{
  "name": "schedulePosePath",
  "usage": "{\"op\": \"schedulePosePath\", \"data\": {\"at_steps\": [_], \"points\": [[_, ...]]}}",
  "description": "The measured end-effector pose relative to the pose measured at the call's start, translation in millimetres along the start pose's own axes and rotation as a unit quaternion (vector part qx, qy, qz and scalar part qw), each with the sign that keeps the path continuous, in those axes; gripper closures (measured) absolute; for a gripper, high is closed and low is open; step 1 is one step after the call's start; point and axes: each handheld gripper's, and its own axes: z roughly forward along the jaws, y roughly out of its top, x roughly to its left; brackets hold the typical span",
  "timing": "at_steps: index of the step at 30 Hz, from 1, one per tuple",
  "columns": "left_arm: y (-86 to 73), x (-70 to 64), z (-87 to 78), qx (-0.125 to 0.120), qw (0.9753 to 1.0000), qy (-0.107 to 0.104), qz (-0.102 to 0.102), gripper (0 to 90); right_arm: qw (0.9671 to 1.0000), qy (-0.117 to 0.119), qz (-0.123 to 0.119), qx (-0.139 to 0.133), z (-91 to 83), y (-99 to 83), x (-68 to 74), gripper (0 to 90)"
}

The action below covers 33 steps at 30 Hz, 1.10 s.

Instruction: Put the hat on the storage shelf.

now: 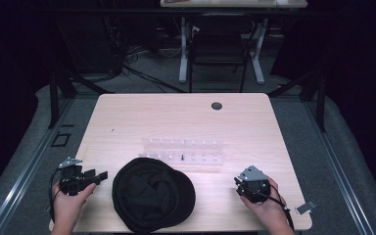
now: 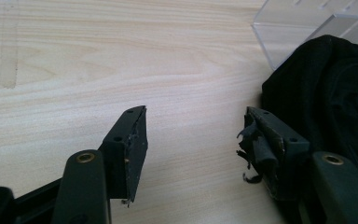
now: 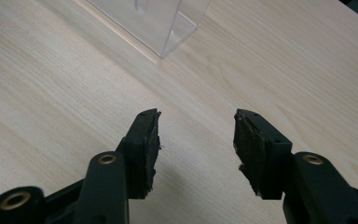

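A: The black cap (image 1: 152, 194) is seen lying on the table (image 1: 127, 117), just in front of the clear rack (image 1: 182, 152).

B: The left gripper (image 1: 98, 176) is held spread beside it, empty; the right gripper (image 3: 196, 135) is likewise parted over bare wood.

Both hands rest low at the near edge, the left gripper (image 1: 98, 175) and right gripper (image 1: 238, 183) each with jaws spread apart, apparently holding nothing.
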Motion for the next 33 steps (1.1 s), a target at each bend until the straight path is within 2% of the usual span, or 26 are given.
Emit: {"op": "schedulePosePath", "data": {"at_steps": [3, 5, 7, 9, 12, 14, 18, 20, 23, 26, 29, 33], "points": [[1.4, -3.9, -0.4, -0.002, 1.0000, 0.005, 0.000, 39.8, 0.9999, 0.006, 0.011, -0.005, -2.7, 1.5, -0.4, 51.0], [1.7, -4.1, -0.9, 0.002, 1.0000, -0.002, 0.003, 41.8, 0.9999, 0.005, 0.013, -0.004, -2.9, 1.3, 0.3, 51.0], [1.2, -5.7, 0.2, 0.001, 1.0000, 0.006, 0.004, 42.0, 0.9998, 0.014, 0.015, 0.002, -3.4, 0.5, 0.8, 52.7], [1.4, -7.2, -0.5, 0.006, 0.9999, 0.011, 0.009, 43.0, 0.9994, 0.028, 0.018, 0.005, -3.0, -0.6, 1.4, 54.2], [2.6, -8.2, -0.6, 0.024, 0.9997, 0.002, 0.006, 43.6, 0.9992, 0.036, 0.017, 0.008, -2.3, -1.2, 2.3, 55.8], [3.5, -10.2, -1.5, 0.033, 0.9994, 0.010, 0.008, 45.0, 0.9990, 0.041, 0.016, 0.004, -2.1, -0.6, 2.8, 55.8], [2.8, -10.8, -2.5, 0.036, 0.9993, 0.008, 0.005, 45.0, 0.9986, 0.049, 0.021, 0.003, -1.3, -0.9, 2.3, 55.7], [0.2, -9.8, -2.4, 0.035, 0.9993, 0.015, 0.008, 46.5, 0.9981, 0.055, 0.028, 0.004, 0.6, -2.3, 1.1, 55.7], [-2.1, -8.4, -1.1, 0.030, 0.9995, 0.013, 0.005, 49.0, 0.9974, 0.062, 0.037, 0.003, 1.4, -2.9, -0.4, 55.7], [-5.5, -8.5, 4.4, 0.029, 0.9995, 0.010, 0.011, 49.1, 0.9965, 0.068, 0.047, 0.001, 2.0, -3.1, 0.4, 55.6], [-5.5, -8.7, 6.1, 0.034, 0.9993, 0.010, 0.015, 49.1, 0.9968, 0.068, 0.041, 0.003, 2.6, -2.5, 0.5, 55.5], [-5.7, -9.2, 8.0, 0.022, 0.9996, 0.009, 0.015, 49.0, 0.9968, 0.068, 0.039, 0.008, 3.9, -2.7, 1.5, 54.7]]}}
